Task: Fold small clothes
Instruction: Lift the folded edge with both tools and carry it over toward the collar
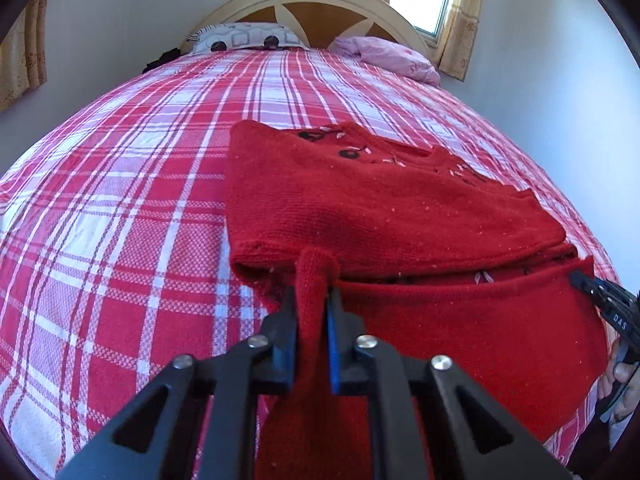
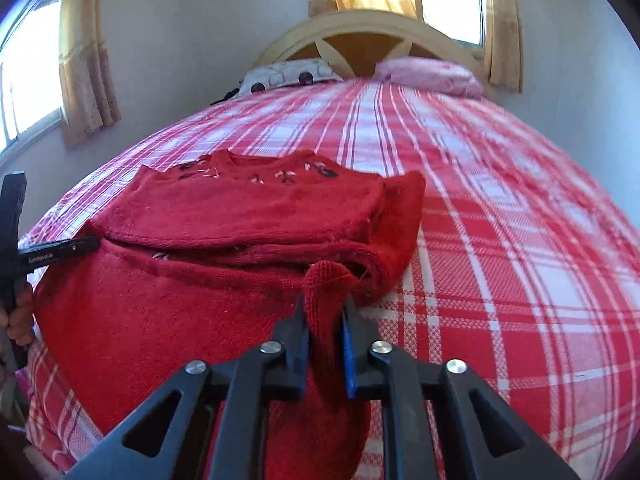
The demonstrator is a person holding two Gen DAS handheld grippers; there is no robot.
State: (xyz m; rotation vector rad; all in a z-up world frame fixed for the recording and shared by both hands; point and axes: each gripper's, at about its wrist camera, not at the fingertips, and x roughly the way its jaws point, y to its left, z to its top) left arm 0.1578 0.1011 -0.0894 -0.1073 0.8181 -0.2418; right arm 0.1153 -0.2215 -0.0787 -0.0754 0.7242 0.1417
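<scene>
Left wrist view: I log 1 red knitted sweater point(image 1: 384, 208) lying partly folded on the plaid bed point(image 1: 120, 208), its near left hem corner clenched in my left gripper point(image 1: 314, 300); my right gripper point(image 1: 596, 292) sits at the hem's right edge. Right wrist view: the same sweater point(image 2: 240, 216), near right hem corner pinched in the right gripper point(image 2: 326, 312); the left gripper point(image 2: 64, 250) meets the hem's far left. 2 pillows point(image 2: 288, 74) rest against the headboard point(image 2: 360, 28).

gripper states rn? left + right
Left gripper: shut on the red sweater, near edge.
Right gripper: shut on the same sweater's near edge.
</scene>
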